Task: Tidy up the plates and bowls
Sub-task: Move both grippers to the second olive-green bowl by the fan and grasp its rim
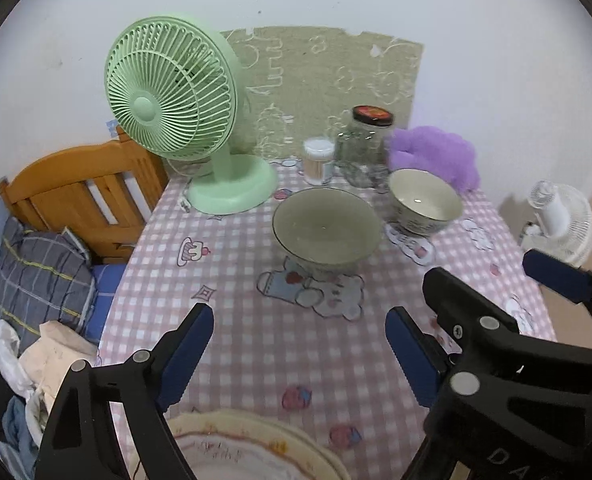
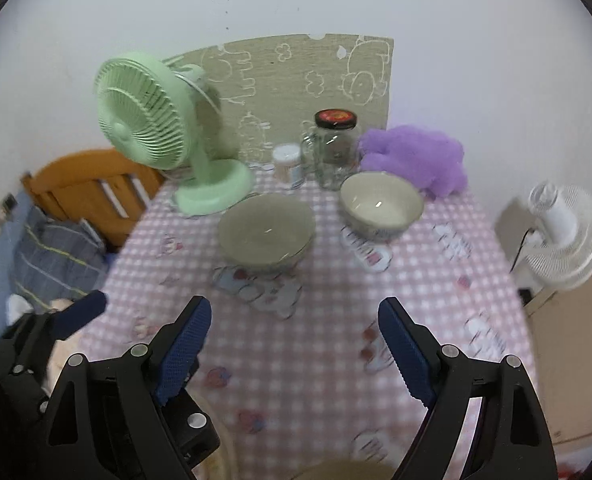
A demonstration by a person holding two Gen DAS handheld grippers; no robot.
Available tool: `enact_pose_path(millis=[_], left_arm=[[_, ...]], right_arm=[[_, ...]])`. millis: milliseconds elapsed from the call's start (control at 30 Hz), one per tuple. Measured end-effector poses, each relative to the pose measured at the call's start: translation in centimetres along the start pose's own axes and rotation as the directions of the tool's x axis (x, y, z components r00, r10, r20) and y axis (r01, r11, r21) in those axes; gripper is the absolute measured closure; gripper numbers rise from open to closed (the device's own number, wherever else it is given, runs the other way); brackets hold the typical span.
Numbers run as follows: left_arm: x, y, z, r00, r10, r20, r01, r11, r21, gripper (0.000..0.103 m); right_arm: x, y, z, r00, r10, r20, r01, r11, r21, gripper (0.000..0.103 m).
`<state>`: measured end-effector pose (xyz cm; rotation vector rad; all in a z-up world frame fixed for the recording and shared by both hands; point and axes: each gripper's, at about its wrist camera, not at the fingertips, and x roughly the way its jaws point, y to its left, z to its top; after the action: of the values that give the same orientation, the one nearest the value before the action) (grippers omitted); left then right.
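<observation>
Seen from the left wrist camera, the left gripper (image 1: 299, 354) is hovering over the pink checked surface (image 1: 236, 320) with its blue-padded fingers spread wide and holding nothing, while a cream plate (image 1: 248, 440) is lying directly beneath it at the near edge. Farther back, a wide grey-green bowl (image 1: 327, 226) is sitting upright near the middle of the surface, and a smaller cream bowl (image 1: 424, 202) is standing just beside it to the right, the two apart. Behind them, a green fan (image 1: 180, 108) is facing forward at the back left, with a tub of cotton swabs (image 1: 319, 161), a glass jar (image 1: 366, 144) with a dark lid and a purple plush toy (image 1: 436, 154) lining the wall. The right gripper (image 1: 472, 312) is reaching in from the right, its fingers also parted and empty. From the right wrist camera, the right gripper (image 2: 294, 348) is hanging wide open above the surface (image 2: 316, 360), gripping nothing, with the grey-green bowl (image 2: 267, 232) ahead and slightly left and the cream bowl (image 2: 381, 204) ahead to the right. The green fan (image 2: 152, 124) is appearing blurred at the back left, and a white fan (image 2: 564, 232) is standing off the surface at the right. One finger of the left gripper (image 2: 82, 314) is showing at the left edge.
</observation>
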<state>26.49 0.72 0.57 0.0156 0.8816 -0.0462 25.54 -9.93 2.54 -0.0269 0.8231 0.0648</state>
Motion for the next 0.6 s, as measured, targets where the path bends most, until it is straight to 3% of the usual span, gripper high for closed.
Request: enact_pose_path(millis=[233,400,600], left_arm=[[4.7,-1.0,2.6,0.997,0.068,-0.029,-0.07,0.995,-0.067,0.015],[7.9,-1.5,4.1,0.991,0.126,-0.042,-0.128,0.99,-0.063,0.015],[11.5,-1.1,5.7,0.988,0.145,-0.053,-0.149,0.985,-0.086,0.02]], right_arm=[[5.5,-0.7,2.9,0.999,0.028,-0.043,-0.029,0.999,-0.031,0.015],[9.5,-1.8,4.2,0.997,0.048,-0.055,-0.048,0.999,-0.007,0.015],[13.3,-2.5,5.5,0.996,0.077,-0.053,-0.075,0.997,0.034,0.018]])
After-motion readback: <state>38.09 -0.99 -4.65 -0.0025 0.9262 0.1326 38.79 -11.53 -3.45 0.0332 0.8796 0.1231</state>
